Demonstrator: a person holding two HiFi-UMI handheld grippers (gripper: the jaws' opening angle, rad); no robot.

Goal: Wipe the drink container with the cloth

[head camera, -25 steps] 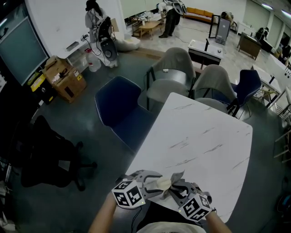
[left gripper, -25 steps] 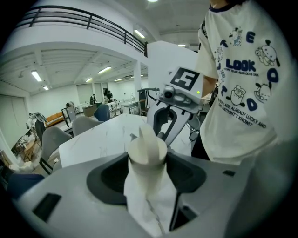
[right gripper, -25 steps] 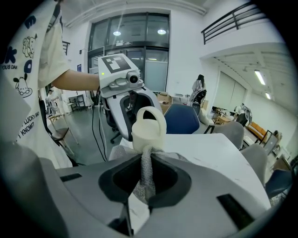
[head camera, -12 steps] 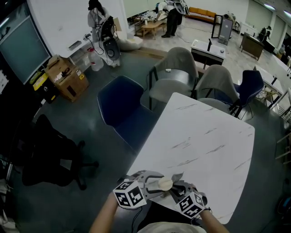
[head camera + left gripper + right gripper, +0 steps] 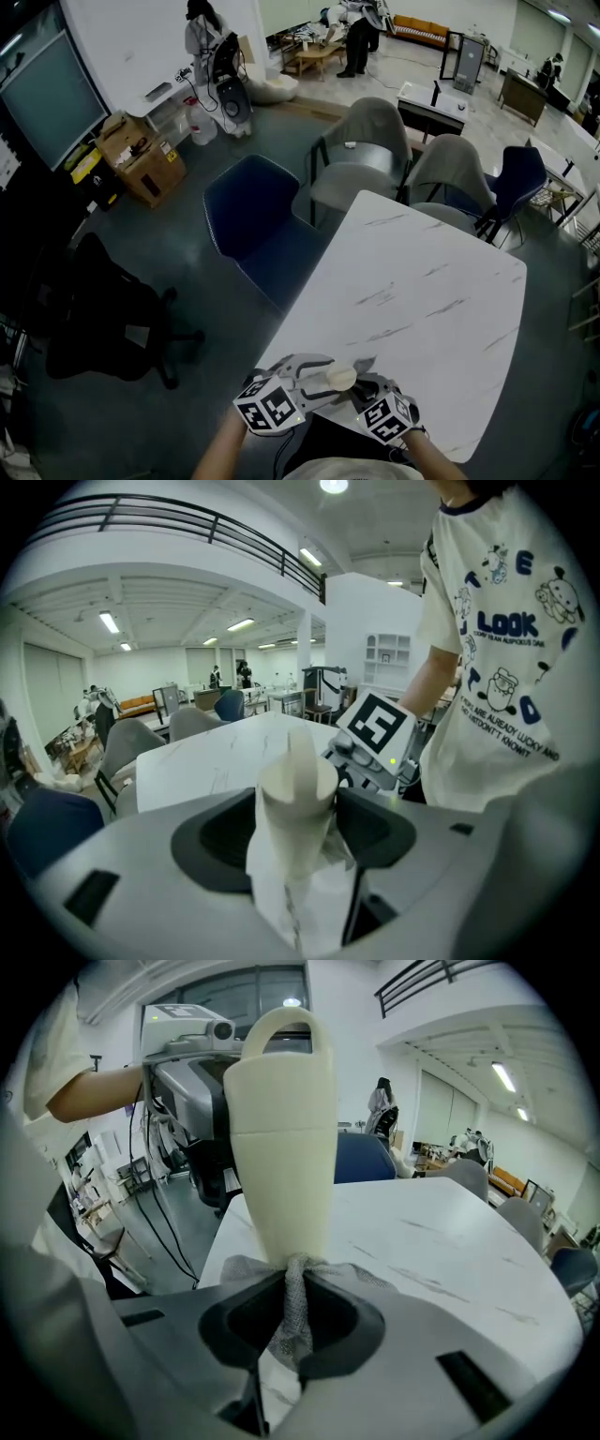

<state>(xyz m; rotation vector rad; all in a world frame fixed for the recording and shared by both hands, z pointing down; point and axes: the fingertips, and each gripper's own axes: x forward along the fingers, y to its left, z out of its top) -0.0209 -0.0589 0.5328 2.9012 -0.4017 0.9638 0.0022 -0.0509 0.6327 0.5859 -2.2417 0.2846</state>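
Left fingers (image 5: pixel 217 834) around drink container (image 5: pixel 298 797)

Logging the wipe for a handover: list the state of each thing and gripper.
Cream drink container with loop handle: clamped by the left gripper.
Grey mesh cloth: bunched, pinched by the right gripper, touching the container.
Left gripper: shut on the container.
Right gripper: shut on the cloth.
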